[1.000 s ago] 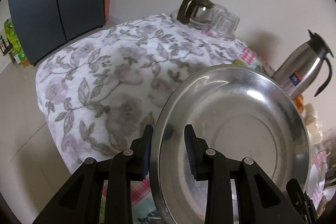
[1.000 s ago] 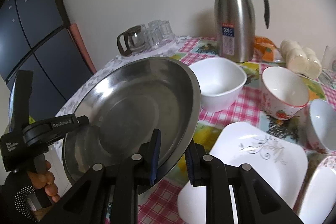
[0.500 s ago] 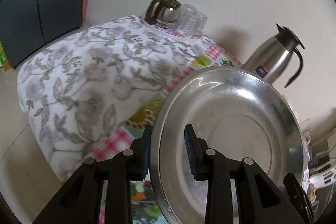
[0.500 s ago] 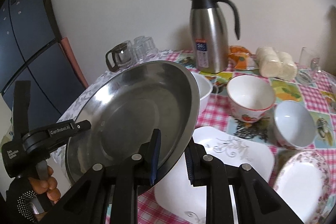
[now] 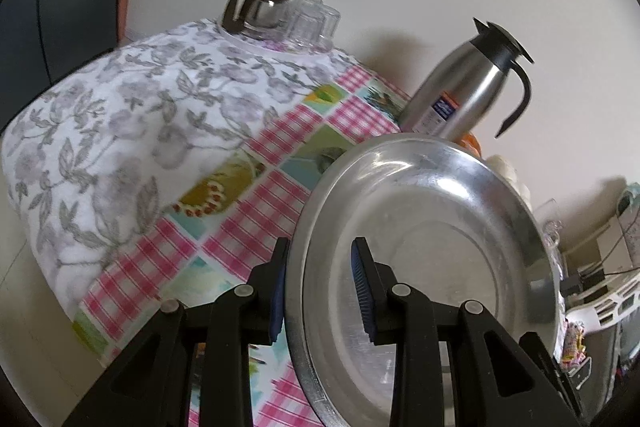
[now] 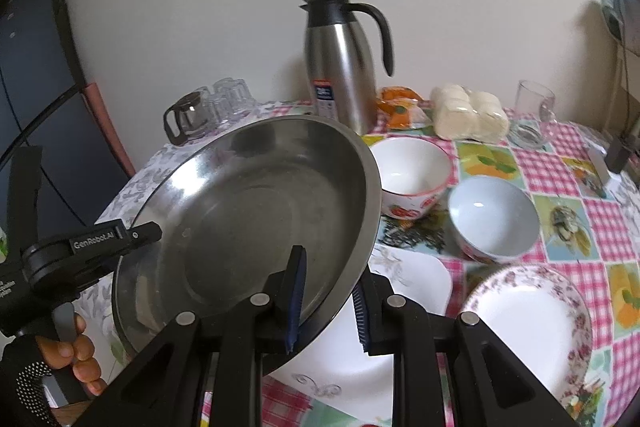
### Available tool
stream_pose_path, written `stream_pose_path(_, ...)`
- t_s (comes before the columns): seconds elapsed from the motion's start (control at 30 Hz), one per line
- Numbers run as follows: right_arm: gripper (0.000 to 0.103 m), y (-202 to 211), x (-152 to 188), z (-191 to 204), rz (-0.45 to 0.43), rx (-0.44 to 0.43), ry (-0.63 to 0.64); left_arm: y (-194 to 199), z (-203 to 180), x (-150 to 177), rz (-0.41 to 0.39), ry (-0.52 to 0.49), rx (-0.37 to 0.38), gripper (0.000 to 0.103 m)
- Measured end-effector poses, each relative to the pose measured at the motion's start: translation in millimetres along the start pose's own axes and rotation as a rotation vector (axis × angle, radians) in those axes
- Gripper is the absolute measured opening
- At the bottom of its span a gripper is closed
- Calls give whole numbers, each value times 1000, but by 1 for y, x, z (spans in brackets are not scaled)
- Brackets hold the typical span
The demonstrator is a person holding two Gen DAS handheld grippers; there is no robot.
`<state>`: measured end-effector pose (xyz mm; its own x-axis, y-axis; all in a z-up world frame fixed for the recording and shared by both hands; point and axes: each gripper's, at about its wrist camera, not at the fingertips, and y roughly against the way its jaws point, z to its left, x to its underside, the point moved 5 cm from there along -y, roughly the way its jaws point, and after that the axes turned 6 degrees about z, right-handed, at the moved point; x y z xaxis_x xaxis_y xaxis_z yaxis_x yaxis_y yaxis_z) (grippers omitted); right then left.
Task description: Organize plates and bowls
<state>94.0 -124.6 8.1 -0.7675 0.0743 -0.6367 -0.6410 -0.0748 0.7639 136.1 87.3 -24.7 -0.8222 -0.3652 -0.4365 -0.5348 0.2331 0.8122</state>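
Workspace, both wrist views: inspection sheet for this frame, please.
Surface: table under a pink checked cloth, floral cloth at one end.
Job's things: steel plate held tilted above the table; two bowls; square plate; floral plate.
Clutter: flask, glass pot, tumblers, wrapped buns, mug.
Grippers: left gripper and right gripper each clamp the steel plate's rim.
Cables: one cable on the wall.
Surroundings: dark cabinet, pale wall.

The steel pan (image 6: pixel 256 211) hides most of the square white plate (image 6: pixel 408 275).
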Motion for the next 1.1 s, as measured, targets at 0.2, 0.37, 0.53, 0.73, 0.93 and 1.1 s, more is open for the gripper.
stream_pose_path(0.2, 26, 6, 10, -24, 23, 25, -39, -5, -23, 13, 35, -36, 42, 32)
stream_pose_path(0.37, 26, 16, 18, -45, 28, 54, -73, -11, -43, 26, 75, -73, 67, 32)
stream_pose_path(0.53, 26, 23, 29, -63, 33, 72, -111, -15, -56, 36, 109, -99, 87, 32)
stream_pose_path(0.73, 27, 22, 43, -76, 59, 86, -144, -23, -61, 45, 155, -119, 81, 32)
stream_pose_path(0.93, 27, 8, 52, -77, 111, 87, -154, -38, -52, 51, 212, -102, 40, 32)
stream_pose_path(1.1, 27, -5, 59, -75, 150, 78, -156, -46, -44, 52, 241, -78, 24, 32)
